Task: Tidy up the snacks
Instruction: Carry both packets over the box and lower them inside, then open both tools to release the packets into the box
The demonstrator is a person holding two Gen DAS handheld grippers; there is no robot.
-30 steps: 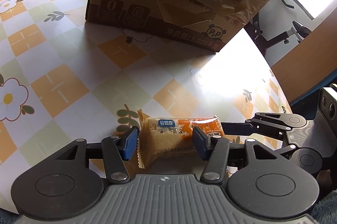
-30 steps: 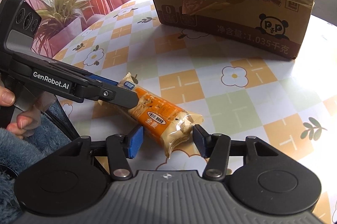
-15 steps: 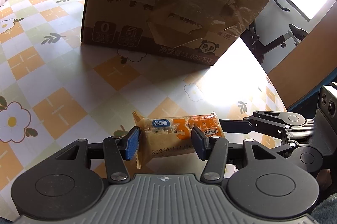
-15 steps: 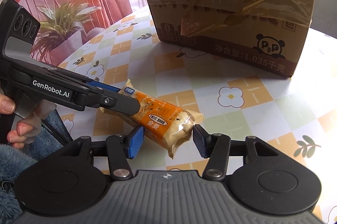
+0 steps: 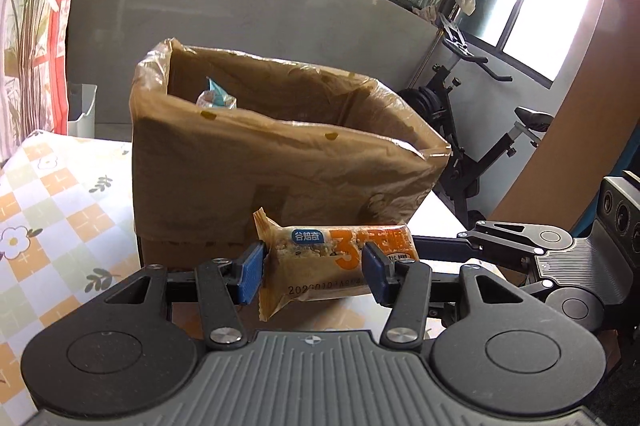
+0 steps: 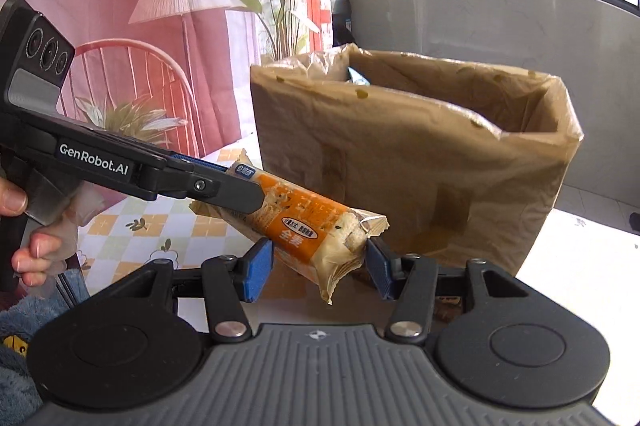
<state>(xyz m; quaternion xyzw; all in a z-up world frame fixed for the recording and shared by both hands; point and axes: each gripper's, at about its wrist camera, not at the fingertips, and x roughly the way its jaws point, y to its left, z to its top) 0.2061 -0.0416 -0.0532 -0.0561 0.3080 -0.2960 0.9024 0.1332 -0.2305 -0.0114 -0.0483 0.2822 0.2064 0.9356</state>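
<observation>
An orange and clear wrapped snack bar (image 5: 336, 262) (image 6: 304, 222) hangs in the air in front of an open brown cardboard box (image 5: 280, 161) (image 6: 412, 161) lined with plastic. My left gripper (image 5: 312, 274) is shut on one end of the bar, and my right gripper (image 6: 318, 262) is shut on the other end. The left gripper's fingers (image 6: 224, 185) also show in the right wrist view. A blue-wrapped snack (image 5: 216, 97) lies inside the box.
The box stands on a table with a checked flower cloth (image 5: 52, 201). An exercise bike (image 5: 472, 129) stands behind on the right. A red chair (image 6: 132, 81), a plant and a curtain are on the left.
Both grippers have lifted the snack bar off the table, up to about the height of the box's lower half. The box's open top has come into view.
</observation>
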